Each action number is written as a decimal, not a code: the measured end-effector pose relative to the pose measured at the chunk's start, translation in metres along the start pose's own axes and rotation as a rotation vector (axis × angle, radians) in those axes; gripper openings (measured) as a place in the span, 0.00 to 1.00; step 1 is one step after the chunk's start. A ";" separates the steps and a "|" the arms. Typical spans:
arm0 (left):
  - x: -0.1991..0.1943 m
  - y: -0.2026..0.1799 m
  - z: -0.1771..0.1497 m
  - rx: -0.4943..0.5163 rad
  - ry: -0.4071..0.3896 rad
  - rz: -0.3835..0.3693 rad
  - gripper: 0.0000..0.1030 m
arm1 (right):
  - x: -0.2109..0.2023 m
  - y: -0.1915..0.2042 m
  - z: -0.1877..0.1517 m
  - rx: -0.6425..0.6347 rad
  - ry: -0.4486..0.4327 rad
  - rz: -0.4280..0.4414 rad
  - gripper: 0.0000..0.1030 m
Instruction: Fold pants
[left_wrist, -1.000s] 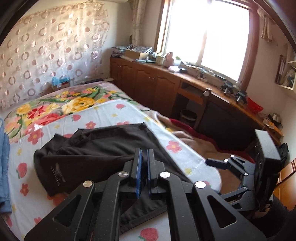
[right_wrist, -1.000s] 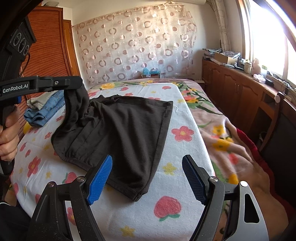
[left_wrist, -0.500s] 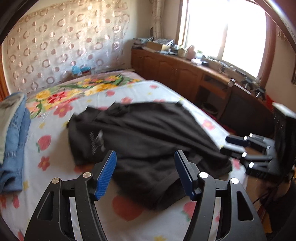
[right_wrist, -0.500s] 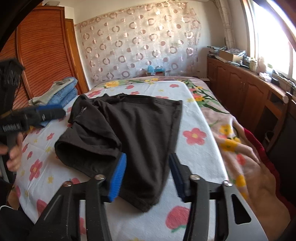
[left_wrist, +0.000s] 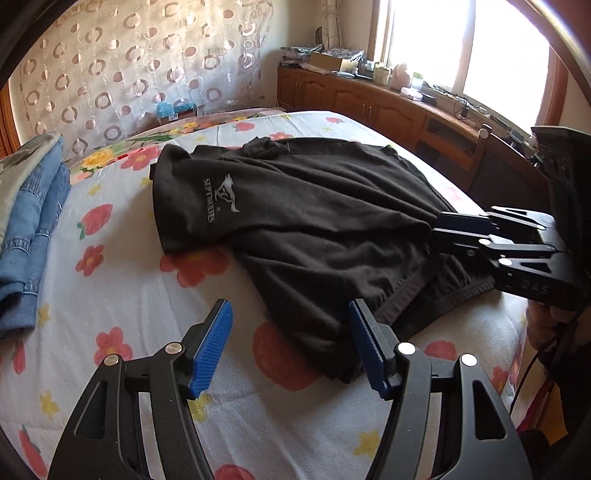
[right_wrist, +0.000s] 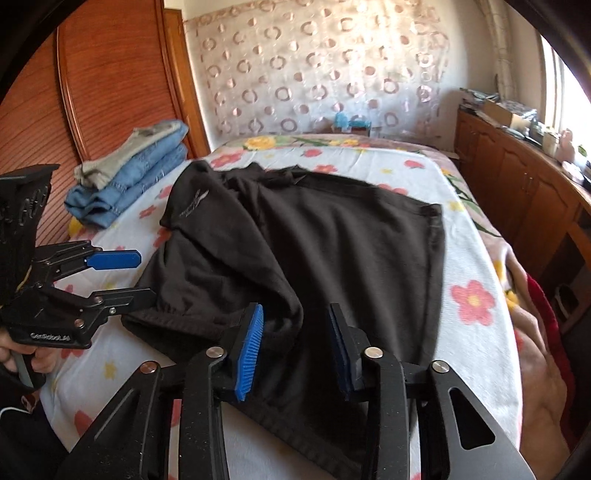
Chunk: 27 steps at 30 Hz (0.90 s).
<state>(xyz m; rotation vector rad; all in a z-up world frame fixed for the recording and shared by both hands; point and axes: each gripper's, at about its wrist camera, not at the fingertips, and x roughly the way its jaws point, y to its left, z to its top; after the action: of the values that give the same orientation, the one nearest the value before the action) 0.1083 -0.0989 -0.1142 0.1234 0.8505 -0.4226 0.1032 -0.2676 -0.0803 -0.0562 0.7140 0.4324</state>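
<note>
**Right hand-held gripper pinches the near edge, left one hangs wide open**

Left hand-held gripper (left_wrist: 290, 306) first, from its own camera: the blue ribbed pads stand wide apart and hold nothing. It hovers over the white floral bed sheet (left_wrist: 110, 295), right at the near corner of the black knit pants (left_wrist: 314, 206). The garment spreads forward and to the right of it, running away up the bed. A flap with a pale printed logo (left_wrist: 221, 199) lies doubled over on the far left. Across on the right, the right hand-held gripper (left_wrist: 439, 227) has its fingers drawn close on a pinch of cloth, and the fabric tents up toward it. Below that, the ribbed, gathered near hem sags loose. Folded blue denim jeans (left_wrist: 33, 221) are stacked at the left edge, well apart.

Over to the right wrist view: the right hand-held gripper (right_wrist: 295, 310) has a thick bunched ridge of the pants (right_wrist: 332, 240) between its pads, so I read it as clamped on the near edge. The cloth looks soft, limp and matte, with creases fanning away. The left hand-held gripper (right_wrist: 146, 274) sits just beside the near left hem, parted and empty. It is the one closer to that loose corner, so that looks like its grab. The jeans (right_wrist: 140, 173) lie beyond.
</note>
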 end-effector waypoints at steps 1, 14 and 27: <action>0.000 0.001 -0.001 -0.005 0.000 -0.004 0.64 | 0.004 -0.001 0.001 -0.004 0.010 -0.004 0.33; -0.010 0.008 -0.006 -0.033 -0.061 0.001 0.64 | 0.005 0.007 0.008 -0.049 0.011 0.019 0.02; -0.042 0.003 0.002 -0.029 -0.151 0.016 0.68 | -0.069 0.018 -0.005 -0.042 -0.164 -0.007 0.01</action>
<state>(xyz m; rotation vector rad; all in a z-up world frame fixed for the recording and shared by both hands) 0.0864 -0.0840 -0.0812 0.0709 0.7066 -0.3992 0.0463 -0.2775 -0.0383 -0.0619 0.5431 0.4395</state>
